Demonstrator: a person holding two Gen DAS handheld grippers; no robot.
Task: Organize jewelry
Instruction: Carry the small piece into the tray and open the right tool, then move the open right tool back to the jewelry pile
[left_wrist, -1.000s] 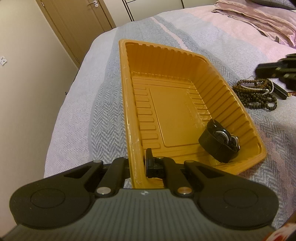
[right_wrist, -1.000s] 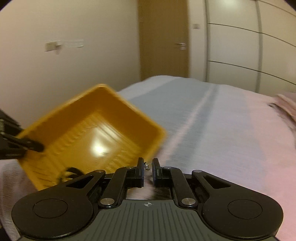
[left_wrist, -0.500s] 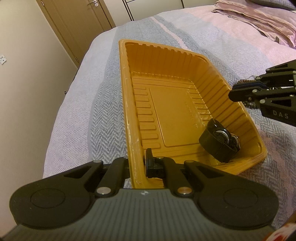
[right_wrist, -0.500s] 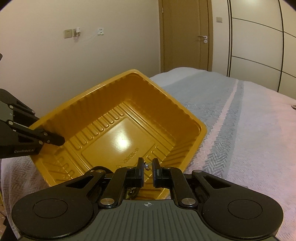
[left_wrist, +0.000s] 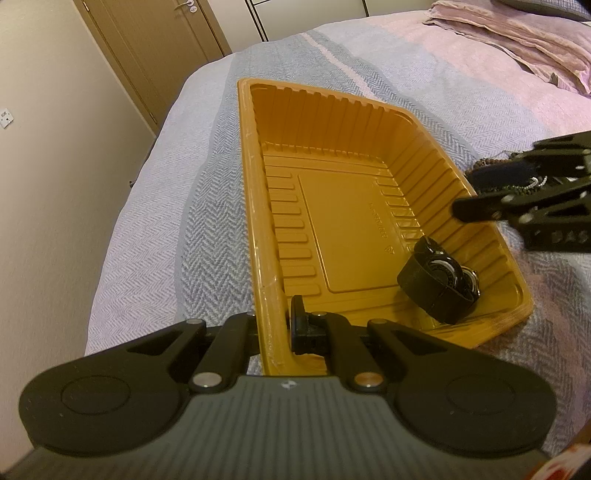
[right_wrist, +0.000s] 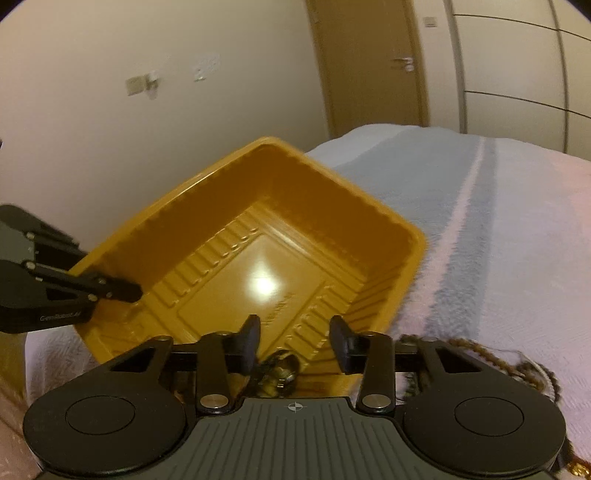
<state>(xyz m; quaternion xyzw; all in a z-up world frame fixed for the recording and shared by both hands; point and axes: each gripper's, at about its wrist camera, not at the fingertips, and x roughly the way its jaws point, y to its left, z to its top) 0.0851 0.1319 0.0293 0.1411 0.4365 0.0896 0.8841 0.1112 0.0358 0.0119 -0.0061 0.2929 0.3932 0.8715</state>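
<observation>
Two tools work at one orange tray (left_wrist: 255, 206) on the bed (left_wrist: 155, 236). The left tool (left_wrist: 273, 325) is closed tight on the tray's near rim, one finger outside the wall and one inside. It likely holds there so the light tray cannot slide on the soft cover.

The right tool (right_wrist: 293, 345) has its fingers spread wide and holds nothing. It sits at the tray's side wall, with a small shiny piece (right_wrist: 280, 371) lying just below the gap between its fingers; what the piece is cannot be told.

Inside the tray, just ahead and to the right of the left tool, lies a black watch (left_wrist: 437, 284). Brown beads (right_wrist: 476, 350) lie on the bed, right of the right tool, outside the tray.
</observation>
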